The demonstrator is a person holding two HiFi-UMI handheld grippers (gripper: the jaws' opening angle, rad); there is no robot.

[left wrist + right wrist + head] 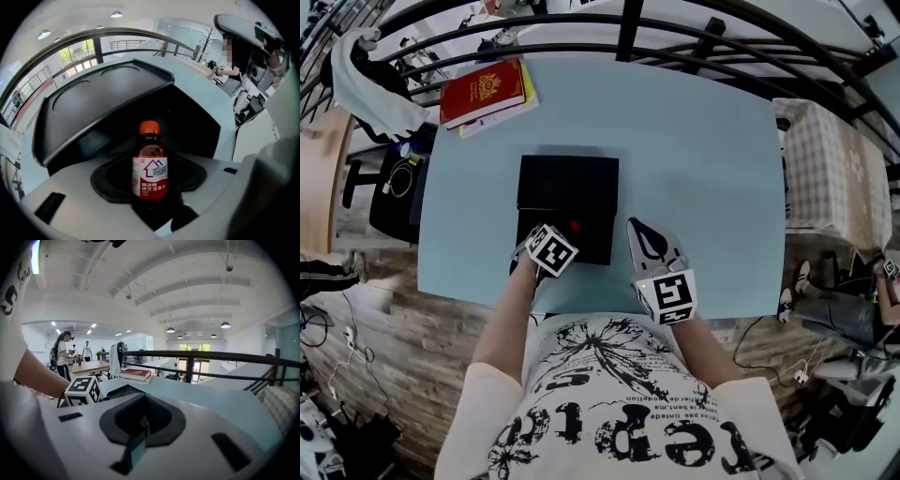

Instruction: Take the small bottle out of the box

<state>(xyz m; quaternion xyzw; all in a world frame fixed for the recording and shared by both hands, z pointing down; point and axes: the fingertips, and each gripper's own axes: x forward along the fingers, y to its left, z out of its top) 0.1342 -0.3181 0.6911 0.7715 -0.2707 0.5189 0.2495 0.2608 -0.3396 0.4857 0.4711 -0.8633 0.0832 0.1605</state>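
Observation:
A small brown bottle [150, 168] with a red cap and a white label stands upright between the jaws of my left gripper [150, 208]. Dark gaps show on both sides of it, and its base is hidden. In the head view only its red cap [576, 226] shows, at the near edge of the black box [567, 183]. The left gripper [570, 234] reaches into that box from the near side. The box's open lid [108, 108] rises behind the bottle. My right gripper [641, 230] rests just right of the box, shut and empty [140, 427].
The box sits on a light blue table [694, 159]. A red book [485, 92] on a small stack lies at the far left corner. A black railing [628, 28] runs behind the table. A checked cloth [825, 169] lies to the right.

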